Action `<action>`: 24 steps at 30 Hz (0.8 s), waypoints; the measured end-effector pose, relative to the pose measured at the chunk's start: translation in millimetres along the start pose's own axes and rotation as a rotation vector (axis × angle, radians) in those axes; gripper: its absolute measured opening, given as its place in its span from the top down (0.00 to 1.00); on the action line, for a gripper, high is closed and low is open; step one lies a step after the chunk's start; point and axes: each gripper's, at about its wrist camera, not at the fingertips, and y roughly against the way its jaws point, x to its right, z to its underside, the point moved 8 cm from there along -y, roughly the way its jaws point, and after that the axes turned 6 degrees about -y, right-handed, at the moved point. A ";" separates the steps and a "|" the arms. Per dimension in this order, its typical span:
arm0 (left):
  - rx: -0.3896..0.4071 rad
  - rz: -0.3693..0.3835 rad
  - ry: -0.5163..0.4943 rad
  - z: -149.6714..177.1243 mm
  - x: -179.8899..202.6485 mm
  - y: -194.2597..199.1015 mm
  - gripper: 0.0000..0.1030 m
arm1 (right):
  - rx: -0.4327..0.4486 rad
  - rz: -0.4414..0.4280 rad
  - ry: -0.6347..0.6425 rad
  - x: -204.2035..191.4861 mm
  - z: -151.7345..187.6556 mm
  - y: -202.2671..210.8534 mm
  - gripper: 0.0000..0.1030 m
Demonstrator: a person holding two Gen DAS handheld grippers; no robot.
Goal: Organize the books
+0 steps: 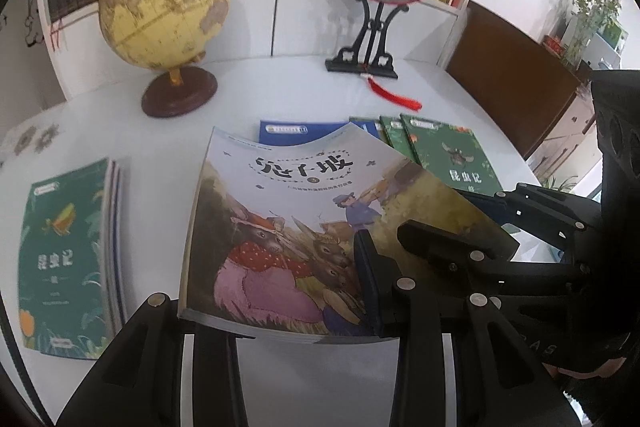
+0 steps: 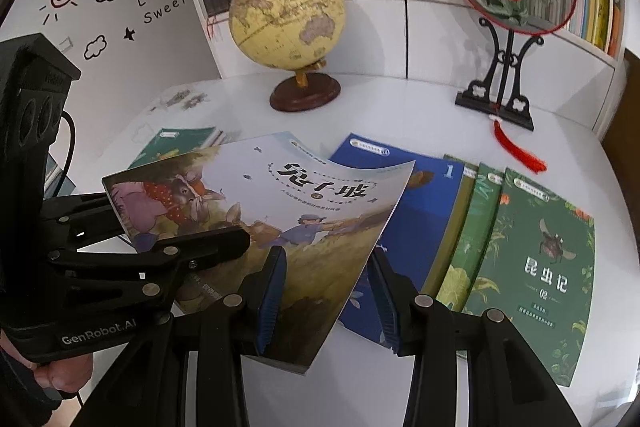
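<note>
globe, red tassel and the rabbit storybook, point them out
globe (image 1: 164, 1), left wrist view, on its yellow sphere
red tassel (image 2: 520, 147), right wrist view, on its fringe
rabbit storybook (image 2: 320, 189), right wrist view, on its cover title

The black two-finger left gripper (image 1: 276, 311) is angling downward, its fingers (image 1: 370, 283) clamping the near edge of a thin illustrated rabbit-cover book (image 1: 280, 227). The black right gripper (image 2: 326, 291) is tilting down likewise, its blue-padded fingers (image 2: 272, 291) pinching the same book's corner.
</note>
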 end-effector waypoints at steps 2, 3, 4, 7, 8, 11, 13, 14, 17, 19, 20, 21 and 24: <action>0.020 -0.006 0.002 -4.3 -4.4 9.3 0.68 | 0.021 -0.002 0.010 -7.2 -8.0 6.5 0.59; 0.033 -0.009 0.005 -7.2 -8.0 16.3 0.68 | 0.031 -0.002 0.017 -10.8 -12.2 9.1 0.59; 0.045 -0.014 0.007 -10.0 -11.9 23.2 0.68 | 0.041 -0.003 0.024 -15.0 -16.7 12.1 0.59; 0.078 -0.031 0.016 -16.0 -25.8 43.1 0.68 | 0.083 -0.010 0.050 -34.2 -32.4 22.7 0.59; 0.089 -0.039 0.021 -17.6 -32.6 51.2 0.68 | 0.095 -0.013 0.059 -40.7 -36.4 25.7 0.59; 0.121 -0.066 0.029 -20.7 -56.6 75.3 0.68 | 0.134 -0.033 0.083 -68.3 -52.5 33.4 0.59; 0.138 -0.088 0.028 -20.7 -78.6 90.9 0.68 | 0.157 -0.047 0.103 -90.5 -62.0 36.2 0.59; 0.141 -0.095 0.032 -20.3 -87.4 96.5 0.68 | 0.166 -0.055 0.113 -101.4 -66.1 36.8 0.59; 0.152 -0.123 0.041 -15.9 -117.1 112.5 0.68 | 0.189 -0.081 0.132 -136.5 -77.7 33.4 0.59; 0.163 -0.149 0.044 -11.6 -139.0 123.4 0.68 | 0.200 -0.103 0.132 -159.4 -84.5 28.4 0.59; 0.165 -0.156 0.045 -9.3 -146.5 126.8 0.68 | 0.203 -0.116 0.132 -173.0 -87.5 24.3 0.59; 0.167 -0.161 0.047 -7.2 -154.9 128.9 0.68 | 0.204 -0.121 0.132 -181.1 -88.9 21.8 0.59; 0.169 -0.171 0.055 3.0 -182.1 132.1 0.68 | 0.204 -0.136 0.134 -209.2 -92.6 9.6 0.59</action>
